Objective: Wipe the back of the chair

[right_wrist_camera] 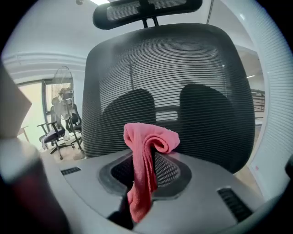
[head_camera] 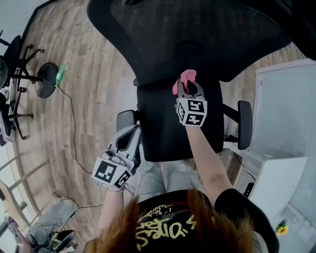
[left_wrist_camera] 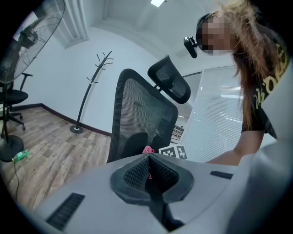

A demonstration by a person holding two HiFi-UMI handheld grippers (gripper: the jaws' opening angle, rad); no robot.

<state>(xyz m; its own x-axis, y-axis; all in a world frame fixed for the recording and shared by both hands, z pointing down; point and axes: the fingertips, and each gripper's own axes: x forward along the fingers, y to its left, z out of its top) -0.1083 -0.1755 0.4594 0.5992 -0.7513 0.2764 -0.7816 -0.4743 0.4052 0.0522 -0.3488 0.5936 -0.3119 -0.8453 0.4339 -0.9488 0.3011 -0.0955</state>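
Note:
A black office chair stands before me, its mesh back (head_camera: 197, 34) (right_wrist_camera: 169, 87) (left_wrist_camera: 137, 123) facing me and its seat (head_camera: 168, 128) below. My right gripper (head_camera: 187, 84) (right_wrist_camera: 144, 171) is shut on a folded pink cloth (head_camera: 185, 79) (right_wrist_camera: 145, 151); the cloth sticks up out of the jaws, close to the lower part of the mesh back. My left gripper (head_camera: 129, 136) (left_wrist_camera: 149, 171) is shut with nothing in it and hangs by the chair's left armrest (head_camera: 124, 118). The headrest (right_wrist_camera: 146, 11) (left_wrist_camera: 171, 84) shows above the back.
Wooden floor (head_camera: 84, 84) lies to the left with a cable and a fan base (head_camera: 47, 79). A white partition with blinds (head_camera: 286, 113) stands right of the chair. A coat stand (left_wrist_camera: 91, 91) and another chair (left_wrist_camera: 11, 105) are off to the left.

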